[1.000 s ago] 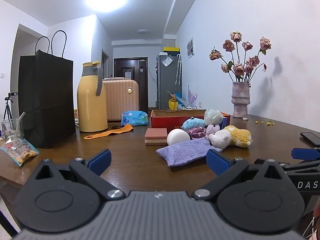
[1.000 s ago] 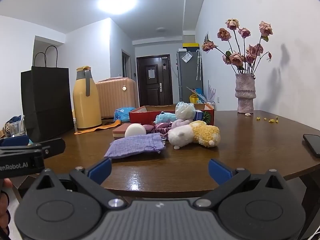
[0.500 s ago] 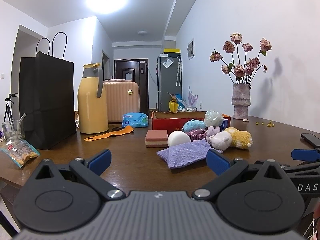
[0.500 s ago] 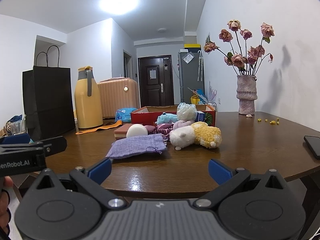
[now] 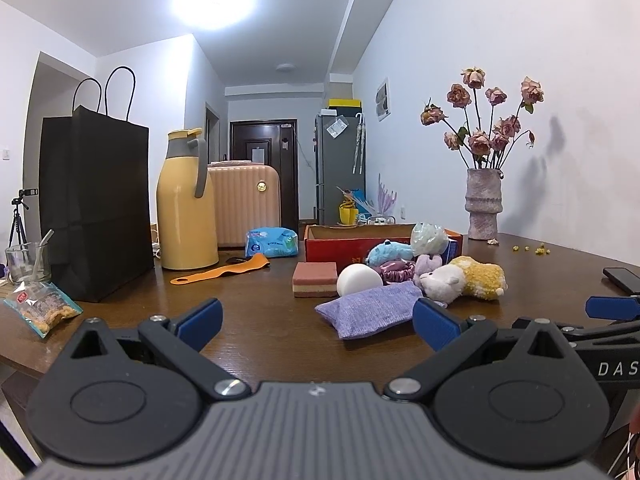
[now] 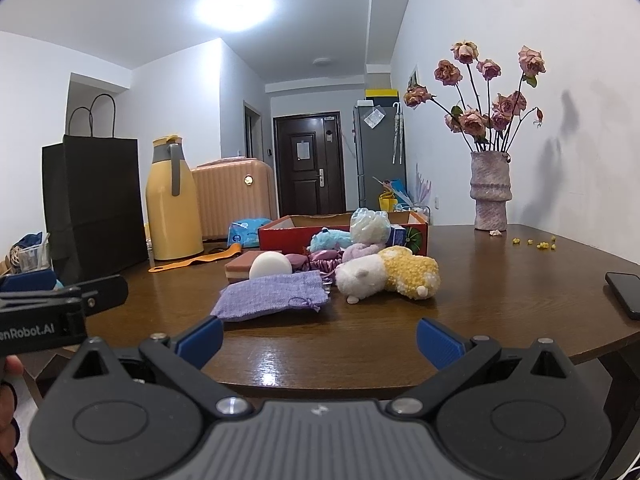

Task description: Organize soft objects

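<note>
Soft items lie in a pile on the brown table: a purple cloth pouch (image 5: 370,309) (image 6: 272,295), a white and yellow plush (image 5: 466,280) (image 6: 388,275), a white round sponge (image 5: 359,279) (image 6: 271,265), a pink layered sponge (image 5: 315,279), a purple scrunchie (image 6: 325,261), a blue plush (image 5: 389,251) (image 6: 329,238) and a pale mesh puff (image 6: 369,226). An open red box (image 5: 352,242) (image 6: 340,229) stands behind them. My left gripper (image 5: 316,322) and right gripper (image 6: 318,338) are open and empty, near the table's front edge, short of the pile.
A black paper bag (image 5: 94,208), a yellow thermos (image 5: 186,204), an orange strap (image 5: 222,274), a blue tissue pack (image 5: 272,242), a glass (image 5: 28,262) and a snack packet (image 5: 42,308) stand at the left. A vase of dried roses (image 6: 491,192) and a phone (image 6: 624,294) are at the right.
Both grippers have risen slightly and edged toward the table. Nothing on the table has moved.
</note>
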`<move>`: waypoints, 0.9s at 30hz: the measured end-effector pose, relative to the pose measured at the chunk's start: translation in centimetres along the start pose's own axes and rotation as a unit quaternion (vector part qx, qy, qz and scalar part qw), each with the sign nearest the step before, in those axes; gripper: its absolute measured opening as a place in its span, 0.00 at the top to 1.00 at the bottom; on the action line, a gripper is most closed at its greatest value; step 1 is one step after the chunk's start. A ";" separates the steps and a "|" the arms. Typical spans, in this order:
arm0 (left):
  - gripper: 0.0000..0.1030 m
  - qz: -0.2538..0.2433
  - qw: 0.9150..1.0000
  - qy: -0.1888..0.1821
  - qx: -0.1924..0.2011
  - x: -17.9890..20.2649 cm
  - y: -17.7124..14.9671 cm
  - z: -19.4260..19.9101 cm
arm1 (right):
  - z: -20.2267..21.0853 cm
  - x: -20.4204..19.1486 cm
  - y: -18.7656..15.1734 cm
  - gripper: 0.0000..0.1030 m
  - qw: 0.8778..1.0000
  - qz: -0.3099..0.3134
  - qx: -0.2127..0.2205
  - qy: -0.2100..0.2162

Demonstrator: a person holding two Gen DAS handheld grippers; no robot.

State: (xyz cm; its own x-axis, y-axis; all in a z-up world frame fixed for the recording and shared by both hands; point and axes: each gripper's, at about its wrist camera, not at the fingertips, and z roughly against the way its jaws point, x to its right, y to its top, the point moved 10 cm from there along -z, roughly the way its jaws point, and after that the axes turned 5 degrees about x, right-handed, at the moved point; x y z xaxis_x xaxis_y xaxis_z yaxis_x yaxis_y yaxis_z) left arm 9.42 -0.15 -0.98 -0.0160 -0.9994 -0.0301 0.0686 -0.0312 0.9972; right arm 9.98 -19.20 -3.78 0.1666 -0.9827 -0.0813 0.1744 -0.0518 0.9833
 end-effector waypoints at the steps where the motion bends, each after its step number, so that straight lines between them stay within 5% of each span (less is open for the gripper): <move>1: 0.00 0.000 1.000 0.000 0.000 0.0 0.0 0.0 | 0.0 0.0 0.0 0.00 1.000 0.000 0.000 0.000; 27: 0.00 -0.002 1.000 0.000 0.003 0.1 0.1 0.0 | 0.0 0.2 0.2 0.00 1.000 -0.002 0.000 -0.002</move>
State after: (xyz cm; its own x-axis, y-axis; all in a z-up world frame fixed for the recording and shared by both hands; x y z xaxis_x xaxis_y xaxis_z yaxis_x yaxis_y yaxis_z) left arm 9.46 -0.20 -0.90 -0.0168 -0.9993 -0.0347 0.0631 -0.0357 0.9974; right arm 10.03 -19.46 -3.63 0.1621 -0.9832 -0.0843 0.1745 -0.0556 0.9831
